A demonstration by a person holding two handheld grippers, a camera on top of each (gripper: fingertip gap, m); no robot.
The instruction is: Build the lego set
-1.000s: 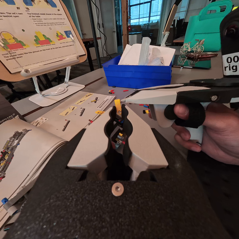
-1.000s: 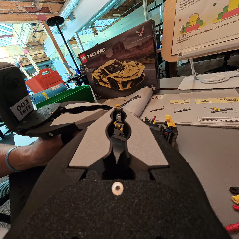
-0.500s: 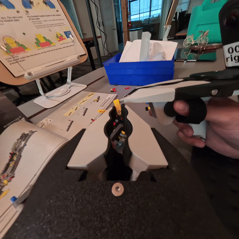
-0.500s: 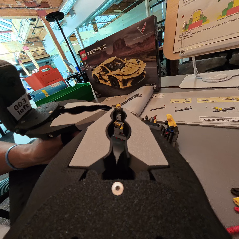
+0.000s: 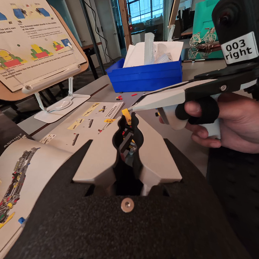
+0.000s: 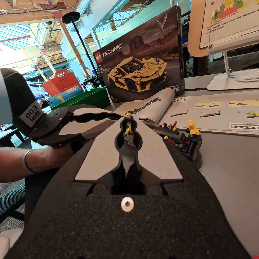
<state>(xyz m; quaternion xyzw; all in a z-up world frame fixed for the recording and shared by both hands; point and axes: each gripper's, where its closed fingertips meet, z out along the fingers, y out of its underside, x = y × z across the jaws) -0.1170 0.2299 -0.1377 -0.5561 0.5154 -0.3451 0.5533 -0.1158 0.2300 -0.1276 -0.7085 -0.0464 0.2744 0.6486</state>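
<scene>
We hold the dark Technic chassis subassembly [image 6: 180,138] lengthwise in the clenched left gripper [image 5: 128,119], above the table beside the open instruction booklet [image 5: 89,123], while the right gripper [image 6: 128,119], shut on a small yellow-tipped piece [image 6: 128,115], meets it crosswise

A blue plastic bin [image 5: 145,78] stuffed with white paper sits at one o'clock; a green plastic tray [image 6: 89,98] at ten o'clock.

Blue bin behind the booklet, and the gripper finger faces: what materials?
Blue stacked bin: looks like moulded plastic, smooth with a slight sheen. Left gripper finger faces: pale grey, matte and grainy, probably printed plastic; the black wavy inner pads look rubbery, though unconfirmed.
</scene>
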